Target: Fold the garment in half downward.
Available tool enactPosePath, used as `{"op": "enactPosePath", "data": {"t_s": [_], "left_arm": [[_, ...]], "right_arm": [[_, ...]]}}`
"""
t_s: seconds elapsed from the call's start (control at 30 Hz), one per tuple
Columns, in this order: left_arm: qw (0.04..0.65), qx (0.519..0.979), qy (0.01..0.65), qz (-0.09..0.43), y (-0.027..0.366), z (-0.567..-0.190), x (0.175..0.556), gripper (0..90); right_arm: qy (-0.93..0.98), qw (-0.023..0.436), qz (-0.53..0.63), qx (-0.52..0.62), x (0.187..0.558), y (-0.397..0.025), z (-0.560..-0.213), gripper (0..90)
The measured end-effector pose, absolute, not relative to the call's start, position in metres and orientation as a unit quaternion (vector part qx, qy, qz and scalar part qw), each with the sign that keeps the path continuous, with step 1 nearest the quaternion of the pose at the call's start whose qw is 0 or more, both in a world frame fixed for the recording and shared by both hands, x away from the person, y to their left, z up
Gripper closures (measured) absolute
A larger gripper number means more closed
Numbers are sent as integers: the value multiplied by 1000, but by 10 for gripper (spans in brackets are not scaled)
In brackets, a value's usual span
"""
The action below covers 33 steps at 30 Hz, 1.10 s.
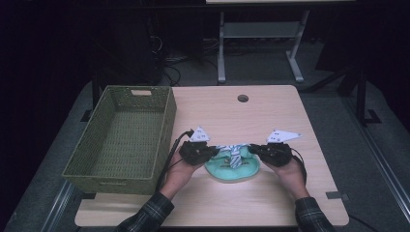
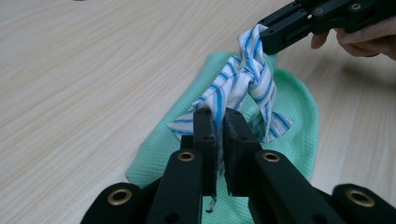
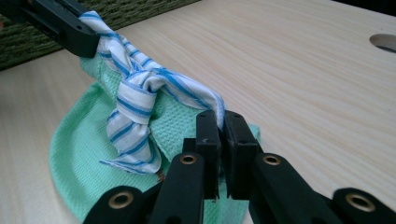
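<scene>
On the worktop [image 1: 270, 116], near its front edge, a green cloth [image 1: 231, 171] lies flat, and a blue-striped white cloth [image 1: 234, 153] is stretched above it between the two tongs. The left tongs [image 2: 217, 122] are pressed together on one end of the striped cloth [image 2: 243, 79], with the fabric running up from between the jaws to a twisted knot in its middle. The right tongs [image 3: 219, 123] are likewise pinching the other end of the striped cloth [image 3: 140, 93], which sags from them towards the knot and on to the left tongs at the upper left of the right gripper view. Loose striped ends hang from the knot and touch the green cloth [image 3: 79, 154]. A woven green basket [image 1: 167, 130] stands just left of the left hand [image 1: 180, 171], on the worktop's left side.
</scene>
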<state>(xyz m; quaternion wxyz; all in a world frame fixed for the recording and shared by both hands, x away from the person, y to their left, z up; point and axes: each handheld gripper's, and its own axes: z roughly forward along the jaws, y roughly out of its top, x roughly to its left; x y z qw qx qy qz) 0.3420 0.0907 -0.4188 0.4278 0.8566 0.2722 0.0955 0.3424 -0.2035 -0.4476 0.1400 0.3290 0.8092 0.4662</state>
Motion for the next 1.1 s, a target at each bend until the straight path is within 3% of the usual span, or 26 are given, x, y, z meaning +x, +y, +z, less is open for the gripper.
{"op": "enactPosePath", "data": {"t_s": [0.43, 0.8, 0.97, 1.1], "left_arm": [[422, 864, 269, 58, 94, -429, 333, 828], [414, 868, 272, 31, 94, -437, 330, 809], [409, 873, 266, 20, 92, -441, 324, 757], [412, 873, 261, 12, 93, -439, 315, 633]], "right_arm": [[813, 119, 464, 331, 328, -210, -454, 803], [815, 108, 462, 333, 316, -220, -456, 843], [813, 108, 465, 333, 311, -226, -454, 842], [810, 108, 467, 339, 307, -230, -452, 842]]}}
